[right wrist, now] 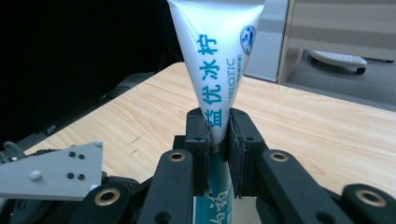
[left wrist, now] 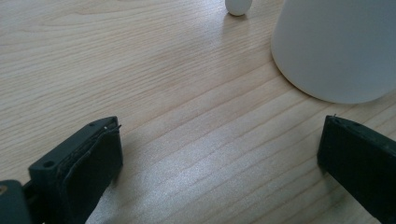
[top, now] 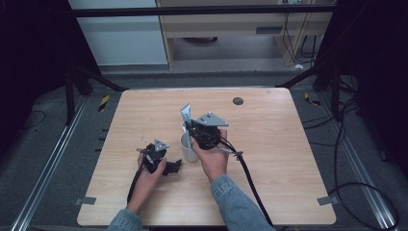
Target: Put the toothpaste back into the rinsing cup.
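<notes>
The right gripper (right wrist: 218, 140) has its jaws clamped tight on a white toothpaste tube (right wrist: 217, 60), pinching it across the narrowing lower part so the flat crimped end stands up and the cap end hangs below the jaws. Held upright like that, the tube looks set to go cap-first into the white cup (top: 188, 147) just beneath it — in the high view the tube (top: 185, 115) rises above the cup's rim, though whether its lower end is already inside the cup is hidden by the gripper. The right hand (top: 211, 156) comes in from the near edge, wrist bent so the gripper (top: 195, 131) points down over the cup.

The left gripper (top: 169, 167) lies low on the table (top: 269, 144) just beside the cup, jaws spread wide with nothing between them but bare wood. Its own view shows the cup wall (left wrist: 336, 51) close ahead and to one side — probably waiting there to steady the cup if it tips. A small white rounded thing (left wrist: 238, 6) sits on the table past the cup; what it is I cannot tell
</notes>
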Available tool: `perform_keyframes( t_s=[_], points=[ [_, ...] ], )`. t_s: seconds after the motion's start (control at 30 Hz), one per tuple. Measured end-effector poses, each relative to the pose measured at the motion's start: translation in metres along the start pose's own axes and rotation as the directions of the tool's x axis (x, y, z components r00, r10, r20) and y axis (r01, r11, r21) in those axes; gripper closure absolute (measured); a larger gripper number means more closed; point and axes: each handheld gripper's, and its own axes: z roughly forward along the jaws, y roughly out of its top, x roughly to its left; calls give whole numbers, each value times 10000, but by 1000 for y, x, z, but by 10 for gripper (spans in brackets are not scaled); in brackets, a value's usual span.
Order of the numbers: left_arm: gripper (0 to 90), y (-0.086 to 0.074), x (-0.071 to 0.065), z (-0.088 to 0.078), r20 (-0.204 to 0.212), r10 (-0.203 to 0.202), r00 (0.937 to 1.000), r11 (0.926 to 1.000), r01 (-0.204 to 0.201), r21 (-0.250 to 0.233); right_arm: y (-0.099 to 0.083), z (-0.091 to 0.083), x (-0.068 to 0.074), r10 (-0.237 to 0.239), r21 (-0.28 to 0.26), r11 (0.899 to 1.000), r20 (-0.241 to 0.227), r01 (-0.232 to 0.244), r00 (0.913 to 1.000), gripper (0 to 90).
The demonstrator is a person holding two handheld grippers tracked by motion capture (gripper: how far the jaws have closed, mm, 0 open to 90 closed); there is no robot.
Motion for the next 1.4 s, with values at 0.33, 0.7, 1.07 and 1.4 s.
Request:
perform_keyframes(
  t_s=[0.33, 0.7, 1.07, 1.4],
  points=[
    [0, 0, 0, 0, -9, -31, 10000, 10000, 31, -25, -5, 1, -2, 85, 25, 10000, 25, -85, 10000, 794],
    [0, 0, 0, 0, -12, -55, 10000, 10000, 55, -19, -10, 5, -2, 179, 139, 9997, -15, -179, 9998, 794],
    [0, 0, 0, 0, -2, -71, 10000, 10000, 71, -21, -13, 8, -4, 278, 256, 9993, -3, -278, 9996, 793],
    [0, 0, 0, 0, -2, -70, 10000, 10000, 70, -19, -15, 9, -3, 298, 297, 9991, 43, -299, 9995, 793]
  ],
)
